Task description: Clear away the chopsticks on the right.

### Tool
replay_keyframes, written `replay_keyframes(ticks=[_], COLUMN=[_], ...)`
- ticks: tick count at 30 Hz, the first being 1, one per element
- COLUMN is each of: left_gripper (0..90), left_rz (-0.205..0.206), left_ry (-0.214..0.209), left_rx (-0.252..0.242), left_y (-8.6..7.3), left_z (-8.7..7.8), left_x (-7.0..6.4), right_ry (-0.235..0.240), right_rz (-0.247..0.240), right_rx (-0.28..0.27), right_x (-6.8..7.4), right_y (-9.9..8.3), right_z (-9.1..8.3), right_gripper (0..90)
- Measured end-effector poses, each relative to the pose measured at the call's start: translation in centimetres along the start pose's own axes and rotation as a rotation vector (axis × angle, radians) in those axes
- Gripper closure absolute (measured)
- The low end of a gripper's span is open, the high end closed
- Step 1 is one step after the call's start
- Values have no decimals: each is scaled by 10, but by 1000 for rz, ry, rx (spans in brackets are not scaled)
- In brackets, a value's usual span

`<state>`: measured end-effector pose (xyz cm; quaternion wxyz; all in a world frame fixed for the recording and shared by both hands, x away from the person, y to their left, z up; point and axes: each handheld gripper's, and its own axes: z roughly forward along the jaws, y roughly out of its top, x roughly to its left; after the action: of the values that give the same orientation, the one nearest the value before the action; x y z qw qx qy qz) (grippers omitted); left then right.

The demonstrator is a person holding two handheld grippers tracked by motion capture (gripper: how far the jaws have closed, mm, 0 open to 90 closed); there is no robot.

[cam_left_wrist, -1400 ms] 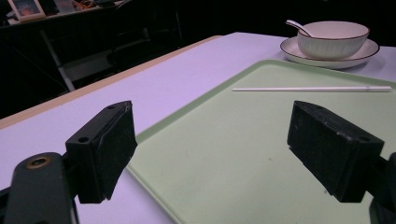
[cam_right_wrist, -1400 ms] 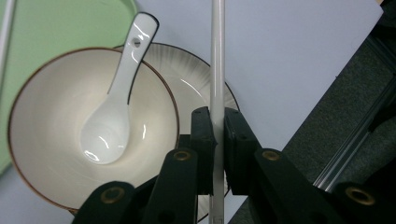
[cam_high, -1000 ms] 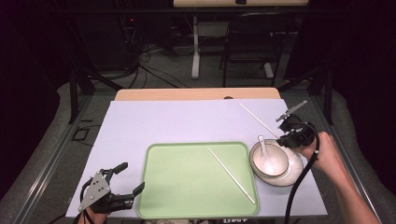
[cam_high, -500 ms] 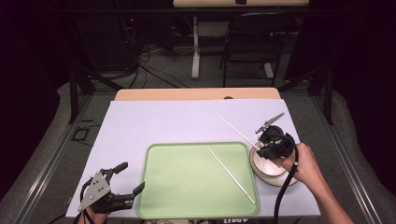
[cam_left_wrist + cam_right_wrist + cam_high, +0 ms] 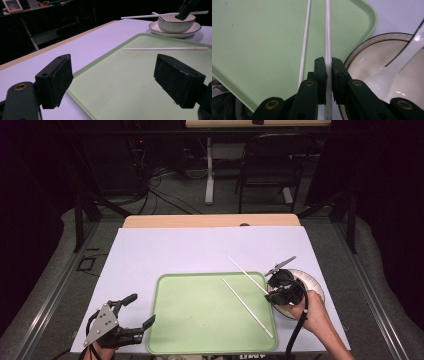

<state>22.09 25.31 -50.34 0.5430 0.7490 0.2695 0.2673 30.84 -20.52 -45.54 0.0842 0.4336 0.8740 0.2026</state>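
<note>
A white chopstick [image 5: 248, 308] lies slantwise on the green tray [image 5: 200, 320]. A second white chopstick [image 5: 246, 273] is clamped in my right gripper [image 5: 270, 292], above the tray's right edge, its free end pointing far-left. In the right gripper view the jaws are shut on this chopstick [image 5: 328, 35], with the other chopstick [image 5: 305, 42] beside it on the tray [image 5: 257, 37]. My left gripper [image 5: 141, 309] stands open and holds nothing at the tray's front left corner. In the left gripper view the gripper [image 5: 117, 77] faces the tray [image 5: 120, 95] and the lying chopstick [image 5: 165, 48].
A white bowl [image 5: 175, 23] on a plate [image 5: 172, 33] stands right of the tray, a white spoon [image 5: 409, 57] resting in it. My right hand covers much of the bowl [image 5: 309, 287] in the high view. White covering [image 5: 190, 252] spreads behind the tray.
My right gripper has carried its chopstick leftward and nearer, from the far side of the bowl to the tray's right edge. The left gripper has stayed put.
</note>
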Motion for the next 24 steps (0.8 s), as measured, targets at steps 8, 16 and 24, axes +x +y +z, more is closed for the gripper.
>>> replay_keyframes(ticks=[8,16,24], left_gripper=[154,154,154], left_rz=[4,2,3], left_ry=[-4,-3,-4], left_rx=[-2,-2,0], left_y=[0,0,0], left_z=[0,0,0], left_x=[0,0,0], right_ry=[20,16,16], right_rz=[43,49,77], right_rx=[28,120,76], right_x=[11,17,18], right_y=[-6,-11,-14], right_z=[29,62,76], right_gripper=[838,838,782])
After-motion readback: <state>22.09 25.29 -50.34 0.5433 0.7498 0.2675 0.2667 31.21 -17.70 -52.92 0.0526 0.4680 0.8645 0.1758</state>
